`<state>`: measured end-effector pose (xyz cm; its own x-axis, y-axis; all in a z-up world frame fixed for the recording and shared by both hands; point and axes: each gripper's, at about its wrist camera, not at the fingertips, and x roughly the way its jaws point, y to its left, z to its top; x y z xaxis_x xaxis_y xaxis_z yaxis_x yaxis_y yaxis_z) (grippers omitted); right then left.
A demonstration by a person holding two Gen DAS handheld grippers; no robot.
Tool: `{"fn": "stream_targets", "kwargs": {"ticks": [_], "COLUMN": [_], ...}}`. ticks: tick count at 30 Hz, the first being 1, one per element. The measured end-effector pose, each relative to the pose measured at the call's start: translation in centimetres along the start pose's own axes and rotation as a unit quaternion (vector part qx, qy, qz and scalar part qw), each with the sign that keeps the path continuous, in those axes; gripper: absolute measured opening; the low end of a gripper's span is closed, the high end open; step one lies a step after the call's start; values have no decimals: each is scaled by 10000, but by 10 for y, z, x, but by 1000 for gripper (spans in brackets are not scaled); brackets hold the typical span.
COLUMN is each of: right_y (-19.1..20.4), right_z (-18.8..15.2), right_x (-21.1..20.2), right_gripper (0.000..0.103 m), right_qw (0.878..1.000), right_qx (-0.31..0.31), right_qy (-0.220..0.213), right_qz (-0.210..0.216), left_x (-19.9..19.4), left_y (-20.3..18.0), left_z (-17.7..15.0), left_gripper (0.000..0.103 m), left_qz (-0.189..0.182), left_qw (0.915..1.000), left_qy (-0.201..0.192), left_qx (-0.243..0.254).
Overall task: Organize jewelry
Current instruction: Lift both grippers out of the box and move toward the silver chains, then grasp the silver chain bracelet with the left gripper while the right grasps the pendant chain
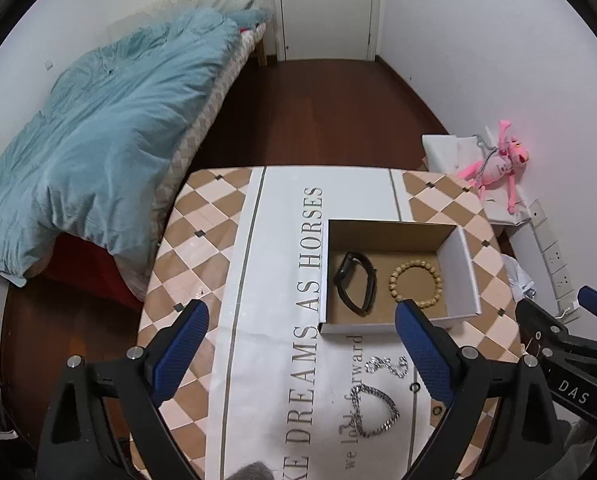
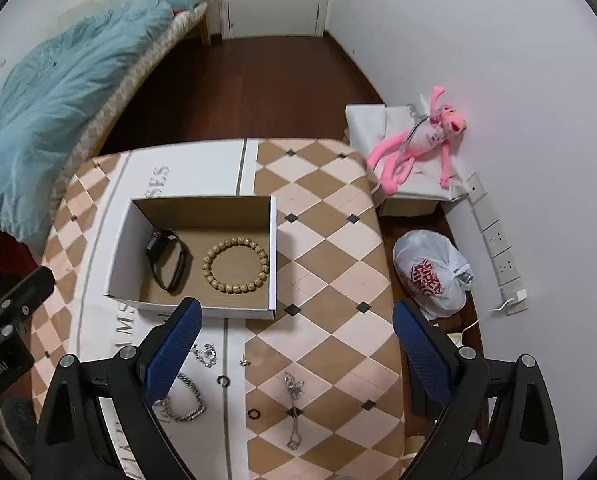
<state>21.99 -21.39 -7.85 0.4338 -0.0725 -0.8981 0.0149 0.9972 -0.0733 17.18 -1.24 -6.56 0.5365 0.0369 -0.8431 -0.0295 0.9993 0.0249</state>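
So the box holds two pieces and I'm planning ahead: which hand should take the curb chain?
Left, probably. Its open tool hangs right over the curb chain; in the right view it lies at the left finger.

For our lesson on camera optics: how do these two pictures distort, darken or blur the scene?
Left wrist view: the fisheye bows the table edges, dark corners ring the frame, and a grey blur sits at the bottom edge. Right wrist view: same bowing and dark corners; the box is sharp, and a pink glow tints the wall beside the plush toy.

Home bedroom, unmade bed [image 1: 98,128] with blue duvet; white door [image 1: 326,8], pink plush toy [image 2: 418,140], probably a child's
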Motion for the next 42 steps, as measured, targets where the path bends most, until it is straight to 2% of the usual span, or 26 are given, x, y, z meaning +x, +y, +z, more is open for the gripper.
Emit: {"fn": "stream_targets", "kwargs": {"ticks": [9,16,21,29,32,34,35,36,38,40,41,42], "right_y": [-5,-8,-16,-32,-41,-44,-47,-48,-49,-44,-41,-38], "right_z": [-14,-27,-56,-130,-157,-167,-175,-178,-186,-188,-188,-189], "right_x": [-70,-92,-62,35,65,78,85,90,97,95,94,94], "right_gripper": [97,97,97,97,84,82,76,71,67,59,50,30], "right_qw": [9981,9972,9988,9962,9924,9906,9892,9885,9876,9909,9923,9935], "right_qx": [52,134,261,423,589,673,759,790,843,720,670,592], "right_qy": [-606,-714,-315,655,944,1032,1061,1073,1053,838,760,678], "right_qz": [26,197,261,394,524,601,672,718,802,772,717,696], "left_x": [-48,-64,-55,13,36,51,58,63,69,73,74,74], "left_y": [-3,0,2,0,-3,-7,-8,-9,-11,-13,-15,-17], "left_z": [-12,-23,-44,-110,-133,-145,-151,-156,-163,-167,-168,-169], "left_gripper": [95,95,95,95,95,95,95,95,95,95,95,95], "left_qz": [-82,-169,-57,234,207,97,66,39,2,12,11,18], "left_qw": [9995,9991,9994,9985,9963,9945,9933,9926,9920,9918,9919,9923], "left_qy": [-292,-388,-344,472,812,1035,1144,1201,1246,1263,1258,1232], "left_qx": [78,-34,-88,-150,-169,-147,-161,-179,-199,-178,-167,-145]}}
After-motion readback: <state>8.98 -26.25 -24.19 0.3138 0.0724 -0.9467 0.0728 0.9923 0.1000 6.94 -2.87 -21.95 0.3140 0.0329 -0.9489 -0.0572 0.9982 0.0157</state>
